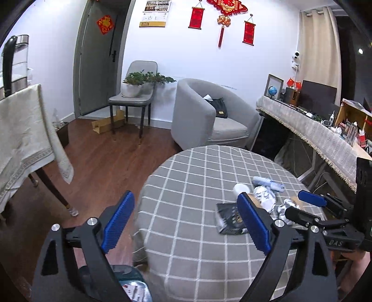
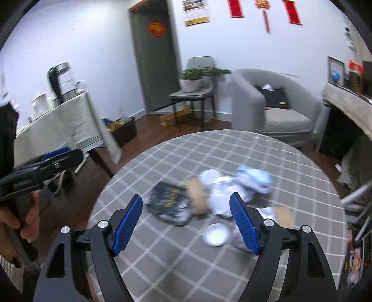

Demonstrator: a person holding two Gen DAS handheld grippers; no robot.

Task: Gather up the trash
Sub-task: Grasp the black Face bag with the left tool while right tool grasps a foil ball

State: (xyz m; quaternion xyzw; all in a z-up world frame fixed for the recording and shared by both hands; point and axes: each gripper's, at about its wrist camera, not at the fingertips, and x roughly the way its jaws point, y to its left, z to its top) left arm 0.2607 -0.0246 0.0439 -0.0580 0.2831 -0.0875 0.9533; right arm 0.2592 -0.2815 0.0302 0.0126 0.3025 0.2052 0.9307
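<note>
On a round table (image 1: 186, 185) covered in grey cloth with a white grid lies a heap of trash, towards the right side in the left wrist view.

Black packet (image 2: 169, 204): flat, shiny, gold print too blurred to read; nearest item on the left of the heap.
Cardboard tube (image 2: 197, 195): brown, touching the packet's right edge.
White lid (image 1: 240, 188): round, at the far side of the heap.
Crumpled foil (image 1: 265, 197): silver, in the middle of the heap.
Blue-and-white wrapper (image 1: 269, 182): crumpled, at the far right of the heap; no lettering can be made out.
Small round dish (image 2: 217, 234): pale, apart from the heap on the near side, just left of the right gripper's right finger.

Left gripper (image 1: 186, 223): blue ribbed pads spread wide, nothing between them, over the table's near left part. Letters "DAS" show on the black body of the other tool as seen from it.
Right gripper (image 2: 186, 225): pads spread wide, holding nothing, poised on the near side of the heap.
Hand (image 2: 25, 223): wrapped round the left gripper's handle, at the left edge of the right wrist view.

Far side: grey armchair (image 1: 209, 116), potted plant (image 1: 137, 84) on a chair, red wall hangings (image 1: 196, 17) with writing too small to read.
</note>
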